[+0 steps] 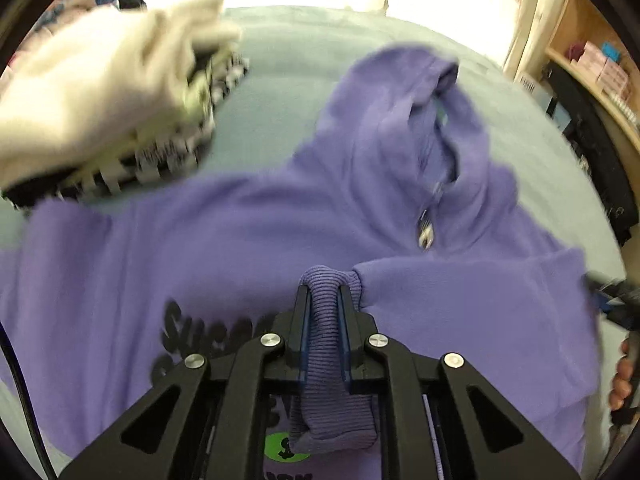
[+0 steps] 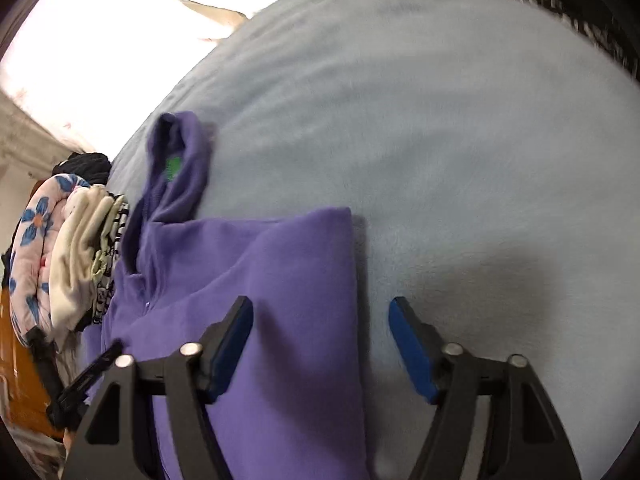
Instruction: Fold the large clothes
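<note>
Between the left gripper's fingers sits the ribbed cuff of the purple hoodie, clamped tight, with the sleeve trailing off to the right across the chest. Right gripper is released, jaws wide apart, hovering just over the hoodie's straight outer edge where it meets the bedspread; one finger over purple fabric, the other over bare bedspread, gripping nothing.

Progress, my read: early-to-mid. Hoodie lies spread face up, black chest print showing. One sleeve is being carried in over the body, not laid down yet. That outer edge looks like a crisp side fold, but I can't tell for certain. The other sleeve's state isn't visible. Left to do: drop this sleeve, handle the other side, tuck the hood, fold the body crosswise.

Orientation: long axis runs from the hem near the grippers to the hood, which points toward the bedspread's far edge and sits rumpled, opening up, zipper pull at the neck. Hoodie sits toward the near-left part of the bedspread. Stack of other clothes sits at the left edge, just beside the shoulder.
</note>
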The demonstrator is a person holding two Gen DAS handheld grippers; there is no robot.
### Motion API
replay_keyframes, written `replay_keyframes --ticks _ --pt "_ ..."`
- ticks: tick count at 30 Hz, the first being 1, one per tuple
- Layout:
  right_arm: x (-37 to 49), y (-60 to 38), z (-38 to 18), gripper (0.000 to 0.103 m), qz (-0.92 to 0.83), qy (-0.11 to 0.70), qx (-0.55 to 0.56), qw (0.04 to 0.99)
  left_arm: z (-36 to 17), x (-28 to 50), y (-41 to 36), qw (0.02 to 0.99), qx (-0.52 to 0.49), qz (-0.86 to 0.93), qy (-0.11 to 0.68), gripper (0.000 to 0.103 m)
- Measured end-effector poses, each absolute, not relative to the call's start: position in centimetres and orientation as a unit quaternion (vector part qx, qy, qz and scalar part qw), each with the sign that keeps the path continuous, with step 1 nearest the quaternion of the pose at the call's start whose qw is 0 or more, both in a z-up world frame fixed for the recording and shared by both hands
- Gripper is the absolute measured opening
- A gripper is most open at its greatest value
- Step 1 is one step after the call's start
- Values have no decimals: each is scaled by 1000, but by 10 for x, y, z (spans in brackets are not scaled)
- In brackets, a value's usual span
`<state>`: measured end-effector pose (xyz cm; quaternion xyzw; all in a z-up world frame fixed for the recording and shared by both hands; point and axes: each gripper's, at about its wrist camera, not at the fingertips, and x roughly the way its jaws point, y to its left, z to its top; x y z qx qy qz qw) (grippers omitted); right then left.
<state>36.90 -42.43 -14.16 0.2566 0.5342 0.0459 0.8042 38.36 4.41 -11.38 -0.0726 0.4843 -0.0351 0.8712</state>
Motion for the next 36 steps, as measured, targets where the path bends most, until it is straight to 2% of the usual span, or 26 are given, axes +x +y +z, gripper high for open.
replay_keyframes --ticks 2,3,5,7,9,13,16,17,18,19,22,23,24,25,29,31,33,36 --pt "368 -412 -134 23 44 526 226 819 -100 381 49 883 -84 -33 461 9" --pt "365 -407 -126 17 53 509 216 832 -96 381 52 888 -87 -29 451 9" --pt "360 -398 -117 16 58 481 199 852 -97 380 55 895 -73 -12 439 9" --pt "367 -387 -130 18 37 507 158 846 -120 386 56 883 -59 -3 466 10" --pt "369 -376 -139 30 15 527 107 843 -145 389 54 868 -36 8 495 14" --pt "352 -375 -119 37 17 525 94 845 -138 374 46 877 2 24 480 30" --pt "324 -381 -105 50 29 516 98 851 -123 360 47 878 8 13 478 40" --pt "313 -382 -103 57 32 513 95 852 -118 354 47 880 10 9 475 48" --pt "300 -383 -104 60 35 512 92 853 -116 349 47 881 10 6 473 56" --pt "292 -383 -106 60 37 516 89 851 -114 344 45 881 8 3 473 58" --pt "270 -380 -124 60 43 543 89 834 -126 338 44 871 1 -4 492 57" --pt "265 -378 -131 58 49 546 90 831 -133 338 42 869 6 0 495 42" --pt "261 -377 -135 42 50 543 87 833 -139 338 41 868 16 5 496 17" --pt "258 -380 -142 38 49 544 103 831 -146 336 42 868 25 17 495 17" --pt "249 -386 -145 38 44 537 136 831 -145 330 46 869 4 25 493 16" --pt "244 -380 -134 39 29 535 108 837 -136 323 47 869 -1 19 494 17" --pt "237 -370 -118 45 5 523 67 850 -126 313 51 867 -10 14 497 17" --pt "227 -361 -96 45 -17 492 33 870 -107 296 49 879 -21 9 477 17"
